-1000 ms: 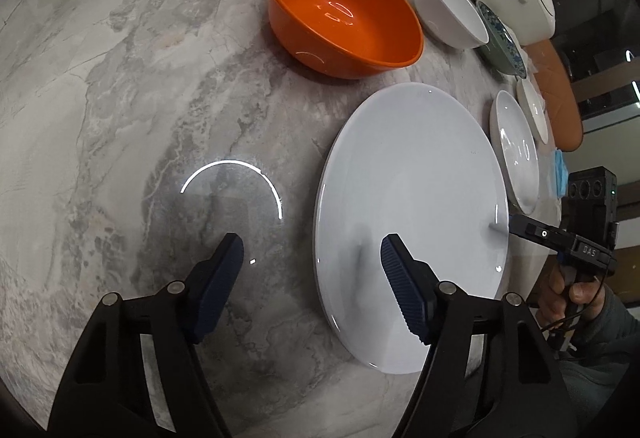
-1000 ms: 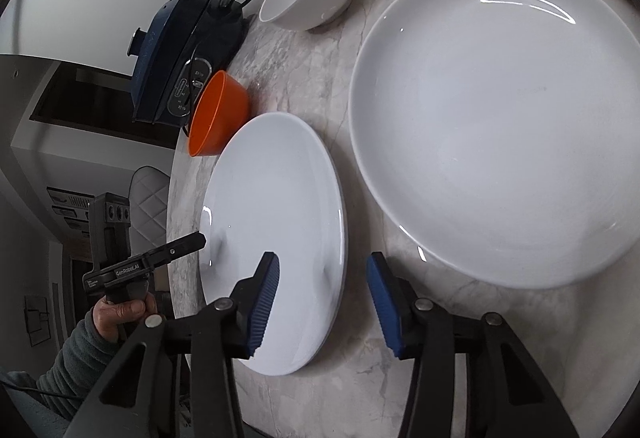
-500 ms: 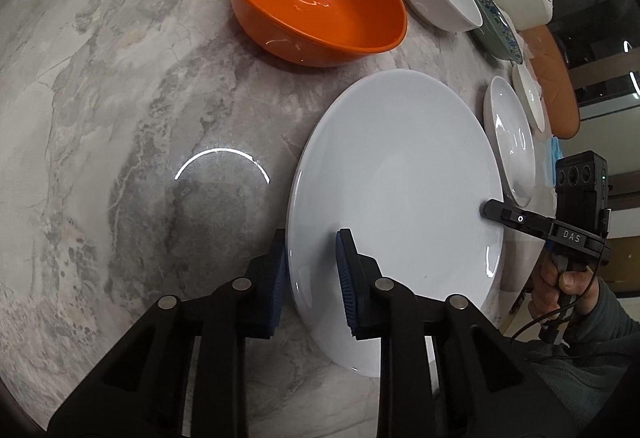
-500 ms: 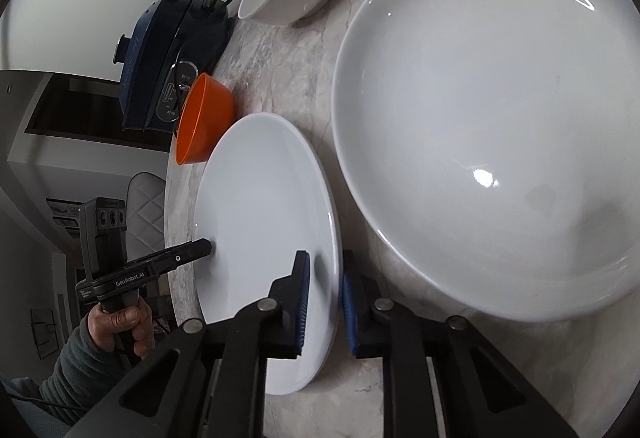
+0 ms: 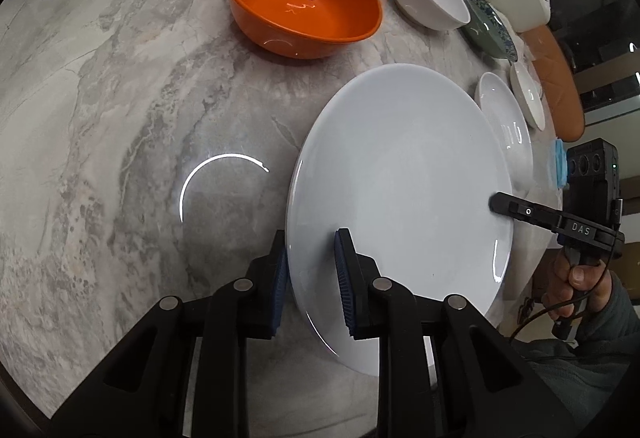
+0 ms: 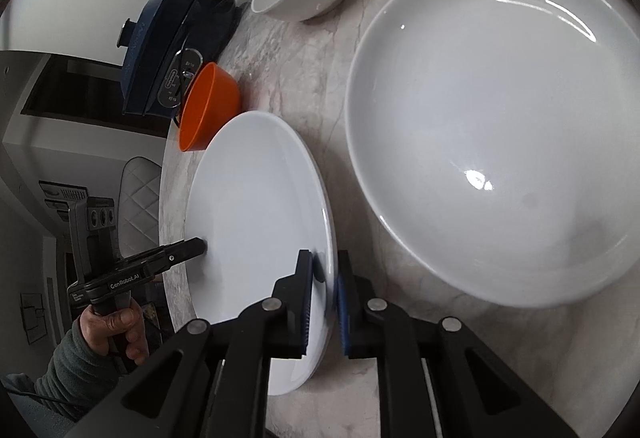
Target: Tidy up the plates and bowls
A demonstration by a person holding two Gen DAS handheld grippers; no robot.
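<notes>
1. My left gripper [image 5: 312, 274] pinches the near rim of the flat plate [image 5: 400, 198]; my right gripper [image 6: 324, 294] is clamped on the opposite rim.
2. The plate sits between my two hands on the marble table [image 5: 120, 118], beside a deep white plate [image 6: 500, 158]; an orange bowl [image 5: 300, 14] is beyond.
3. It looks glazed, stiff, slick and breakable; fairly heavy, I judge.
4. The thin rim is the only hold; keep both sides level or it may slip.
</notes>
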